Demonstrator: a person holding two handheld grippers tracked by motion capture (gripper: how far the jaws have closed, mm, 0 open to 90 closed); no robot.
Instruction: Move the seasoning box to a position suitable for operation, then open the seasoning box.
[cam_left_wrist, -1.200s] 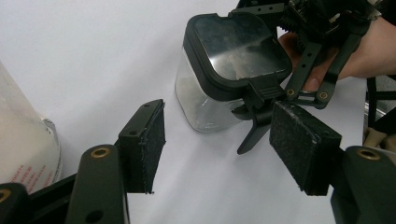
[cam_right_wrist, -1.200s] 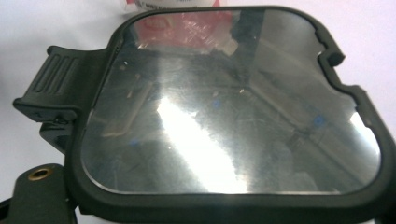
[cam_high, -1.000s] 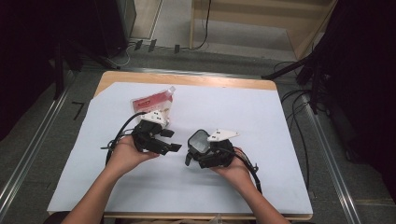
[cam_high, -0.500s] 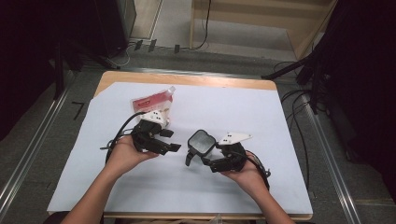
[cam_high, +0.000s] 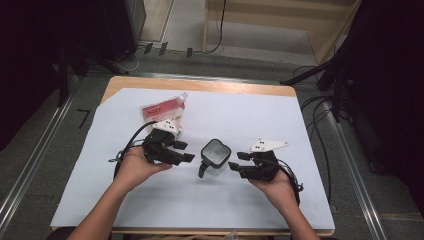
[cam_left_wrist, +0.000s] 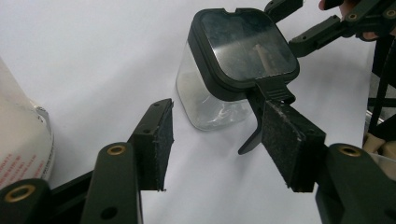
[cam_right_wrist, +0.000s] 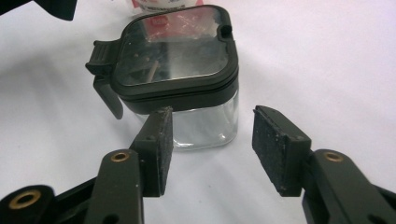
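Both hand-held grippers sat low over the bench, jaws pointing inward at a jar (cam_high: 215, 154) between them. Left hand-held gripper (cam_high: 184, 157) was released, its jaws having just been closing partway with nothing between them; in the left gripper view its pads (cam_left_wrist: 159, 140) stood apart, and the jar lay just ahead and a little to the right of its line. Right hand-held gripper (cam_high: 236, 165) was also released, jaws just narrowed from wide, gripping nothing; in the right gripper view the jar (cam_right_wrist: 187, 84) stood straight ahead, its clear wall just beyond the pad tips, not touched.

The jar stood upright near the middle of the white sheet (cam_high: 300, 150), a squarish clear body under a black lid (cam_right_wrist: 175, 51), with a latch tab (cam_high: 202, 170) hanging toward the person. Both grippers were close; the right one seemed squarer to it and better placed to close on its body. A red-and-white pouch (cam_high: 162, 107) lay farther back, behind the left gripper.
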